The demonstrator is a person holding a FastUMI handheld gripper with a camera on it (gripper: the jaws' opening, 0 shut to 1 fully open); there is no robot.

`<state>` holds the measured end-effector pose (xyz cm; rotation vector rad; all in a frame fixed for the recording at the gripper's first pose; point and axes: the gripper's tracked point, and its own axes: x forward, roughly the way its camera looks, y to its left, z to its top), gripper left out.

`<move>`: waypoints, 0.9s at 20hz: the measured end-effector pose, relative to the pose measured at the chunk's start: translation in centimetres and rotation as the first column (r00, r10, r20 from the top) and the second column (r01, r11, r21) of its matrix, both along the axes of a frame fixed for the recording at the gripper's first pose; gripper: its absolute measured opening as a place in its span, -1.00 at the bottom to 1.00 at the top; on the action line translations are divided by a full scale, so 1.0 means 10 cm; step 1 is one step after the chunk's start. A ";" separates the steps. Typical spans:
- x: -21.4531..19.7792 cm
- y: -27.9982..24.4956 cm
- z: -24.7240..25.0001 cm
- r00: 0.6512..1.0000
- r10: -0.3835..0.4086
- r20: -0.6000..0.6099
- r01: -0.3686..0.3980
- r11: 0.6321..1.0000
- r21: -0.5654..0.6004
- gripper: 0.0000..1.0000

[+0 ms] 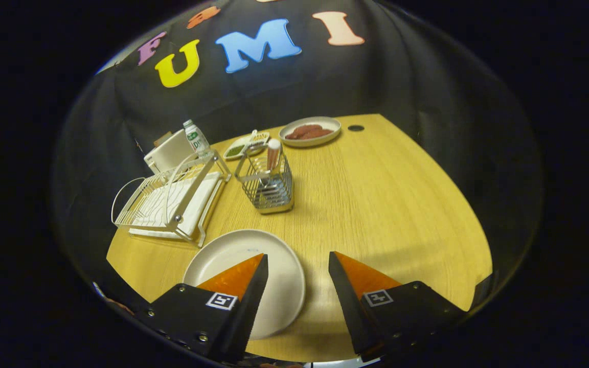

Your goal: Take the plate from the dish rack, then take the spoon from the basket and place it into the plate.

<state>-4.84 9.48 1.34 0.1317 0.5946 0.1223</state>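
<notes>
Hovering over the desk (pixel 376 204), the tongs (pixel 297 268) stand wide with nothing between them. The plate (pixel 274 266) lies flat on the wood just under the left finger, so step one looks finished and the dish rack (pixel 166 202) at ten o'clock sits bare. Spoon time, I'd say: its handle pokes up from the wire basket (pixel 266 186) at eleven o'clock, beyond the fingers. Next move calls for a reach forward and a pinch on that upright spoon (pixel 273 153). Farther back, a dish of sausages (pixel 310 132), a small bottle (pixel 196 137), dark cloth behind.
</notes>
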 end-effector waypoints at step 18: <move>0.97 0.24 0.69 0.864 0.086 0.496 -0.008 0.988 -0.157 0.49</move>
